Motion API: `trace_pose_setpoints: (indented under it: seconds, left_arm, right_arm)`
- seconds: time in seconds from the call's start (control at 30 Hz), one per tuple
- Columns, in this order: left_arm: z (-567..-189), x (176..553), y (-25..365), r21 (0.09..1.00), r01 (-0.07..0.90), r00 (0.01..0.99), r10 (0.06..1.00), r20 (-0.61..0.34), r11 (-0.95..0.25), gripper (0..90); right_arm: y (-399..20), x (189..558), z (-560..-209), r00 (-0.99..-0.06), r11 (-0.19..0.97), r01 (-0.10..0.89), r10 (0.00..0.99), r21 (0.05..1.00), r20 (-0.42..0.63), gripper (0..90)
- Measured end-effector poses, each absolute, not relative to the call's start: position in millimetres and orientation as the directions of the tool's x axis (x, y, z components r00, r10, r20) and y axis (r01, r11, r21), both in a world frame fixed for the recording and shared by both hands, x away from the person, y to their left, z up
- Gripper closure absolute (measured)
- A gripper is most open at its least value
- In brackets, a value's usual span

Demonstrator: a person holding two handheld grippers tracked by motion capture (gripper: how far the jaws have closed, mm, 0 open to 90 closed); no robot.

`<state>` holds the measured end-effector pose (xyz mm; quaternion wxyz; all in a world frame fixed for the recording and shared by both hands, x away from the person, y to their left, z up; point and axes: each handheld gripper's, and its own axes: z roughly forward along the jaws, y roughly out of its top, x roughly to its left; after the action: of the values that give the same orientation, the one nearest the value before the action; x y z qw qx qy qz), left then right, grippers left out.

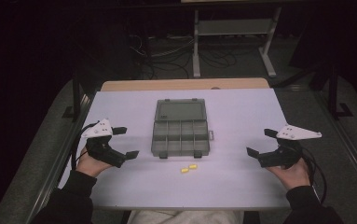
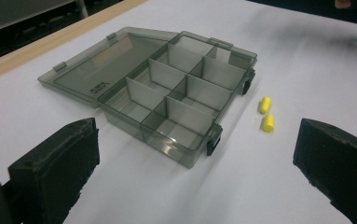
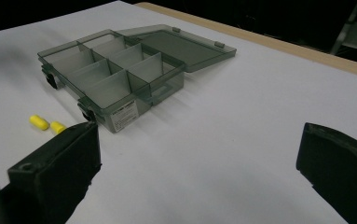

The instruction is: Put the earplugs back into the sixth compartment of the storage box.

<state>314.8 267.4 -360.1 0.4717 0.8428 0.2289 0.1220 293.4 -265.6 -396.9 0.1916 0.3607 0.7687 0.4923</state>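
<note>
While both grippers rest wide apart, the smoky see-through plastic box with little compartments (image 1: 180, 134) lies open between the left gripper (image 1: 123, 142) and right gripper (image 1: 261, 143). Two small yellow plugs, maybe foam (image 2: 265, 113), lie beside it, ahead of the spread jaws.

Open claw (image 2: 195, 172), open compartment box (image 2: 167, 93), two yellow earplugs (image 2: 265, 104)

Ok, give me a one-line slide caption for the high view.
Open left tool and right tool flank an open divided box, two yellow earplugs lying on the table before it.
</note>
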Motion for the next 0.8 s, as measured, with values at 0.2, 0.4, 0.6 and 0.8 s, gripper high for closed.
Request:
trace_pose_setpoints:
  seconds: [0.2, 0.4, 0.6, 0.8]
  left_arm:
    - [-356, 317, 256, 0.845, 0.258, 0.878, 0.478, -0.003, -0.469, 0.3]
    - [-354, 322, 246, 0.831, 0.264, 0.89, 0.455, -0.015, -0.489, 0.2]
    - [-351, 325, 233, 0.819, 0.253, 0.901, 0.433, -0.007, -0.514, 0.2]
    - [-348, 328, 215, 0.807, 0.234, 0.917, 0.4, 0.004, -0.543, 0.3]
  right_arm:
    - [-265, 294, -397, -0.666, 0.255, 0.371, 0.743, 0.893, 0.064, 0.0]
    - [-265, 294, -397, -0.671, 0.263, 0.367, 0.739, 0.892, 0.058, 0.0]
    - [-264, 294, -397, -0.676, 0.269, 0.367, 0.735, 0.891, 0.057, 0.0]
    - [-264, 294, -396, -0.678, 0.267, 0.366, 0.733, 0.891, 0.058, 0.0]
